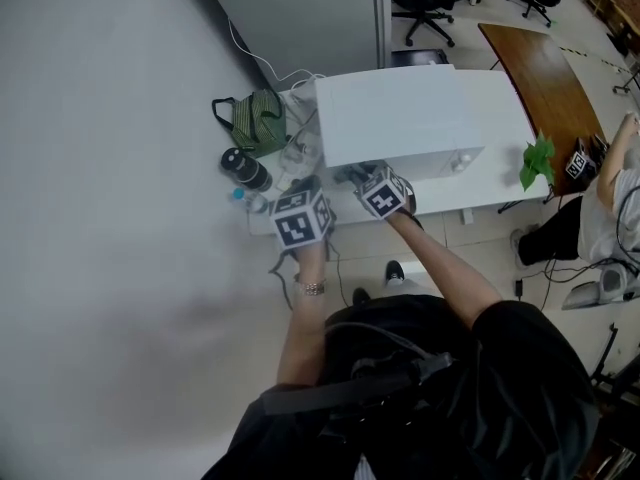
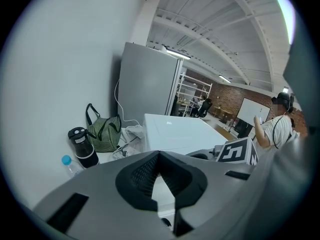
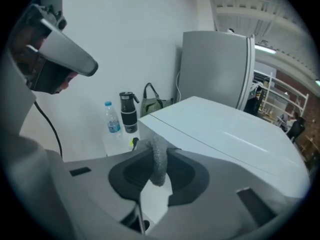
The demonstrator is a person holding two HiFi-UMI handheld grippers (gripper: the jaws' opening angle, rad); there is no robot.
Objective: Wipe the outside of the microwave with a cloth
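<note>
The white microwave (image 1: 420, 118) stands on a white table (image 1: 480, 203); it also shows in the left gripper view (image 2: 175, 131) and the right gripper view (image 3: 225, 129). My right gripper (image 3: 157, 146) is shut on a grey cloth (image 3: 160, 161), which hangs between its jaws just before the microwave's near left corner. In the head view the right gripper (image 1: 358, 176) sits at the microwave's front left edge. My left gripper (image 2: 159, 155) is shut with nothing in it and is held back beside the right one, at the table's left front (image 1: 303, 190).
Left of the microwave are a green striped bag (image 1: 258, 120), a black flask (image 1: 245, 169), a small water bottle (image 1: 250, 200) and white cables (image 1: 295, 86). A grey cabinet (image 1: 300, 8) stands behind. A plant (image 1: 538, 160), a brown table (image 1: 545, 78) and a seated person (image 1: 620, 193) are at the right.
</note>
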